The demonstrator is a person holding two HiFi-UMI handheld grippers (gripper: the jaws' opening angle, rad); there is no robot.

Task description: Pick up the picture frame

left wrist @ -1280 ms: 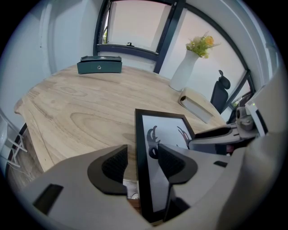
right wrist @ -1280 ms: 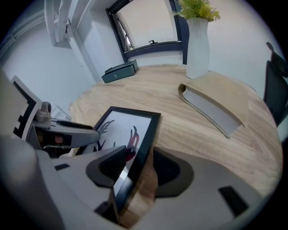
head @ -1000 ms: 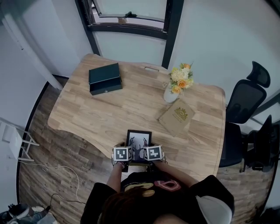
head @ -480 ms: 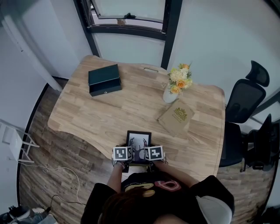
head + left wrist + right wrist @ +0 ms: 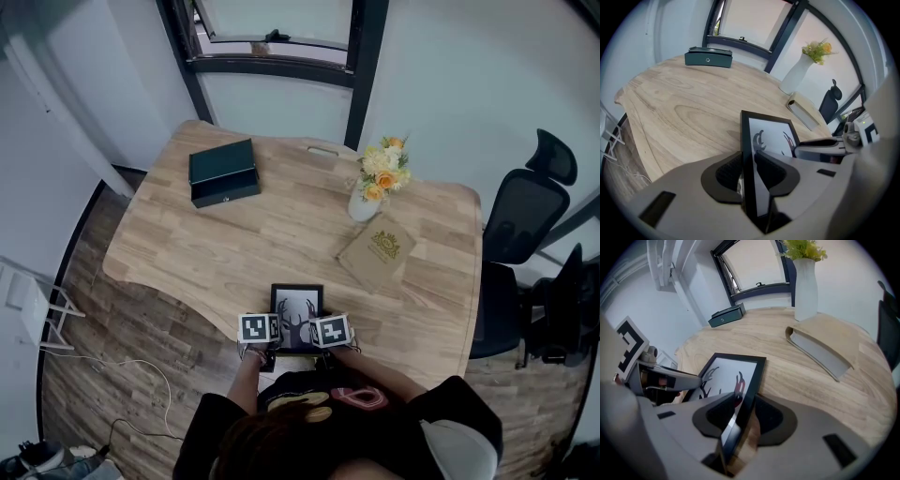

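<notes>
The left gripper [image 5: 749, 164] has its jaws closing on the left edge of the picture frame [image 5: 297, 302], and both pads touch it. The right gripper [image 5: 740, 412] has its jaws closing on the right edge. The frame is at the near edge of the counter [image 5: 234, 244]. On the counter are one green box [image 5: 224, 171], one frame, one vase of flowers [image 5: 366, 202] and one brown book [image 5: 380, 248].

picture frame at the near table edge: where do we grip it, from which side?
Grip the picture frame by its thin black side rails, one per gripper, coming from the person's side. It's broad and thin, so only its edges fit between jaws. The left gripper and right gripper straddle them now, jaws closing.
</notes>
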